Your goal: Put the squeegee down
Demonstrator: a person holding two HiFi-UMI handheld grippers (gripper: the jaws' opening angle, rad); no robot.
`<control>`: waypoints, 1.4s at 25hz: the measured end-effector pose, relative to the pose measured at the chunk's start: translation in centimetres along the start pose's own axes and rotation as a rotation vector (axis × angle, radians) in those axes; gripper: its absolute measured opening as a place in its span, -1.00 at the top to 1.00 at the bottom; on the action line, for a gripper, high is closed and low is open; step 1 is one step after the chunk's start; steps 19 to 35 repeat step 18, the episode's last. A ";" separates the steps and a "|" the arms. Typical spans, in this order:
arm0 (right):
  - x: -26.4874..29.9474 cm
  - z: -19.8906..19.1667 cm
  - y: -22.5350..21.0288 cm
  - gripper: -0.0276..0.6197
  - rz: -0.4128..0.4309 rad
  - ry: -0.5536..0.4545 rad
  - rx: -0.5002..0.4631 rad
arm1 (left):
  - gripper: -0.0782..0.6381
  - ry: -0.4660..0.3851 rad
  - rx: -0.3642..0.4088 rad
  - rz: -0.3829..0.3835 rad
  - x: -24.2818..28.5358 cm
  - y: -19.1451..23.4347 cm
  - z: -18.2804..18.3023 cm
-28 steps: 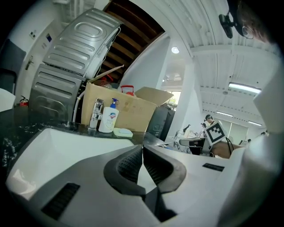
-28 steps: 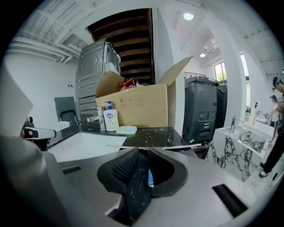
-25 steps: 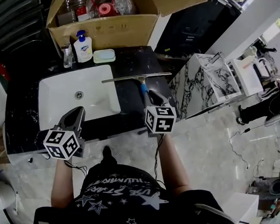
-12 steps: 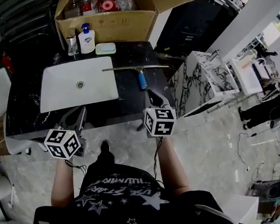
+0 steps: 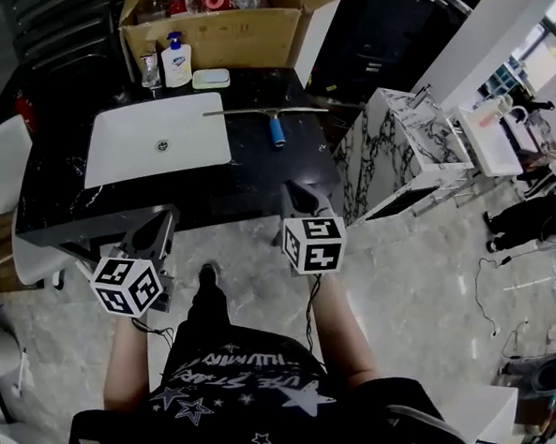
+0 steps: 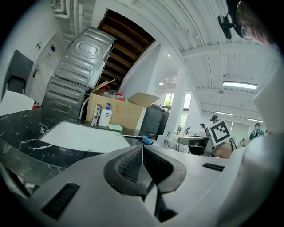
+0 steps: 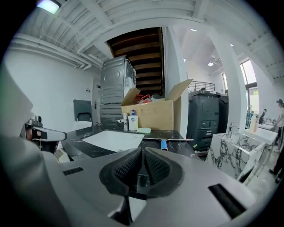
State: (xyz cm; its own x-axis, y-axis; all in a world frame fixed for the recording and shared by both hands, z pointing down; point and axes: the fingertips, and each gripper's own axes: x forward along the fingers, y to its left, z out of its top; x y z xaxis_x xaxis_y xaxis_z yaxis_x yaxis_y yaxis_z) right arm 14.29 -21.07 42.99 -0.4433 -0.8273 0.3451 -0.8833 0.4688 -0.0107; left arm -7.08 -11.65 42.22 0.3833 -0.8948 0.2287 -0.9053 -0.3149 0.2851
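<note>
The squeegee, a long metal blade with a blue handle, lies flat on the black countertop to the right of the white sink. Its blue handle also shows in the left gripper view and in the right gripper view. My right gripper hangs off the counter's front edge, well short of the handle, shut on nothing. My left gripper hovers below the counter's front left, also shut and empty.
A cardboard box full of bottles stands at the back of the counter, with a soap bottle and a soap dish in front of it. A marble-patterned cabinet stands to the right, a white chair to the left.
Both grippers and the head camera have drawn back from the counter. The right gripper, close to the handle a second ago, is now well clear; the squeegee has stayed put.
</note>
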 end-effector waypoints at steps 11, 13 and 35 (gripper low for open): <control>-6.2 -3.7 2.4 0.74 0.054 0.009 0.013 | 0.72 0.027 -0.012 0.025 -5.8 -4.0 -4.2; -7.2 -4.3 2.9 0.74 0.058 0.011 0.011 | 0.72 0.030 -0.010 0.024 -6.6 -4.5 -4.7; -9.4 -6.3 4.3 0.74 0.058 0.034 0.013 | 0.72 0.035 -0.008 0.016 -8.8 -5.4 -6.0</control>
